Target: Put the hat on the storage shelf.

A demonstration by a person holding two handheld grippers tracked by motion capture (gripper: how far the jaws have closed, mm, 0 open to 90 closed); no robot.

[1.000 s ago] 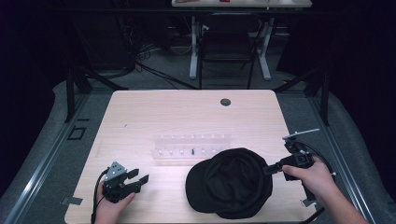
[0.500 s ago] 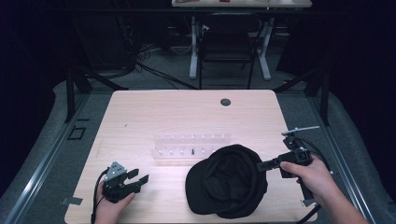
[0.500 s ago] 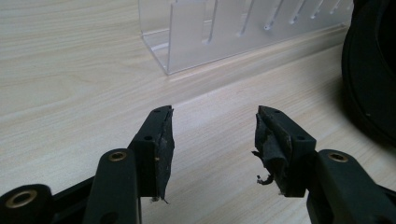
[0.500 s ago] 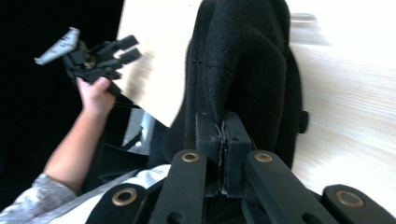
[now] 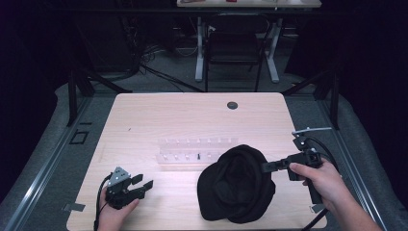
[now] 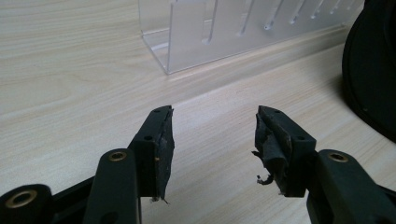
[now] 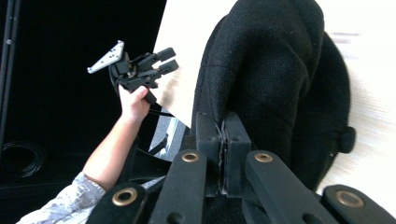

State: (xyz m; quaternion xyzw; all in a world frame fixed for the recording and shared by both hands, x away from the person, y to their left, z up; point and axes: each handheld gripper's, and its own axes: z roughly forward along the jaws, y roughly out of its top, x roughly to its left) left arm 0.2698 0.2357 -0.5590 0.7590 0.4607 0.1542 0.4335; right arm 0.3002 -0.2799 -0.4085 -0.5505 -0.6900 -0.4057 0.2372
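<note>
black cap (image 5: 238,185), pale wood table (image 5: 192,120), clear rack (image 5: 192,150)

The hat (image 5: 236,185) lies just before the rack (image 5: 196,153), right of centre.

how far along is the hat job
Done: the right gripper has clamped the black hat's edge. In hand: that side is raised off the table, the rest resting on it. Left: moving it, perhaps to the clear rack; the left gripper sits open, empty.

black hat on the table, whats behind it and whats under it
Behind the black hat stands a clear acrylic rack; the hat covers the rack's right end. Under it lies the wooden table. The right gripper pinches its edge, and whatever lies beneath the hat is hidden.
</note>
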